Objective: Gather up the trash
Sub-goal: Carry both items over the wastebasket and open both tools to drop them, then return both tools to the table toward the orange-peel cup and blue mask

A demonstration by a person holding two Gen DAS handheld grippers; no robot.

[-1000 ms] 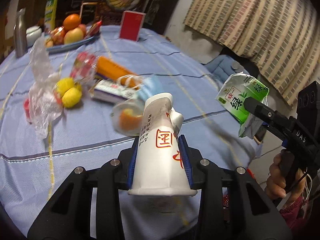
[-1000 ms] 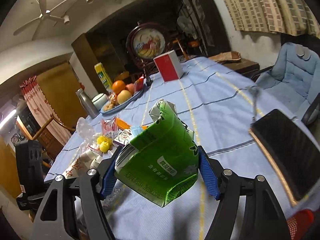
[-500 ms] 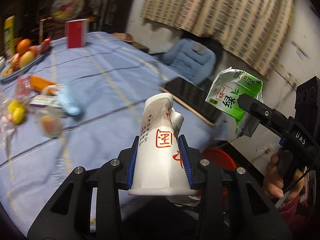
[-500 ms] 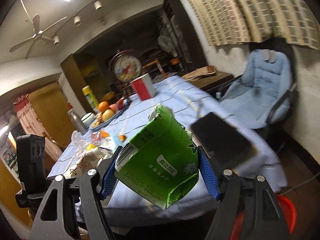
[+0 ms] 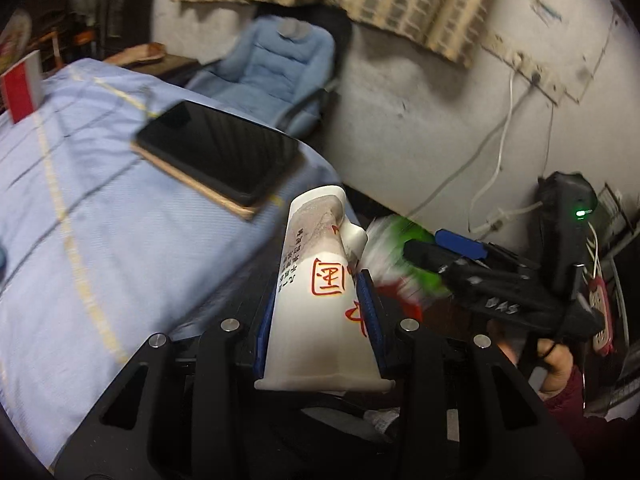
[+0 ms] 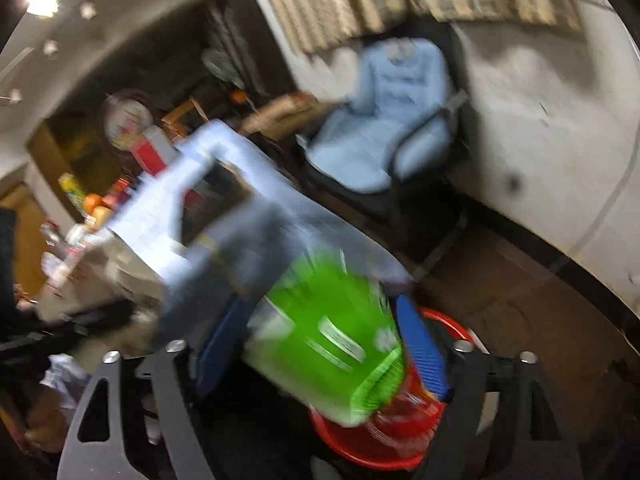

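Note:
My left gripper (image 5: pixel 318 316) is shut on a white paper cup with red characters (image 5: pixel 320 300), held off the table's corner. My right gripper (image 6: pixel 320 344) has its jaws spread; the green drink carton (image 6: pixel 332 340) sits blurred between the blue pads, tilted over a red trash bin (image 6: pixel 380 440) on the floor. It looks loose, but blur hides any contact. In the left wrist view the carton (image 5: pixel 404 256) is a green-white blur at the right gripper's tip (image 5: pixel 424 252), just right of the cup.
A table with a blue cloth (image 5: pixel 100 216) carries a black tablet on a board (image 5: pixel 220 156) and a red box (image 5: pixel 20 84). A light blue chair (image 5: pixel 276 68) stands by the white wall. Cables and a power strip (image 5: pixel 560 80) hang on the right.
Both grippers swung right, off the table toward the floor. The right gripper dropped low over the red bin and its jaws spread; the carton now blurs between them.

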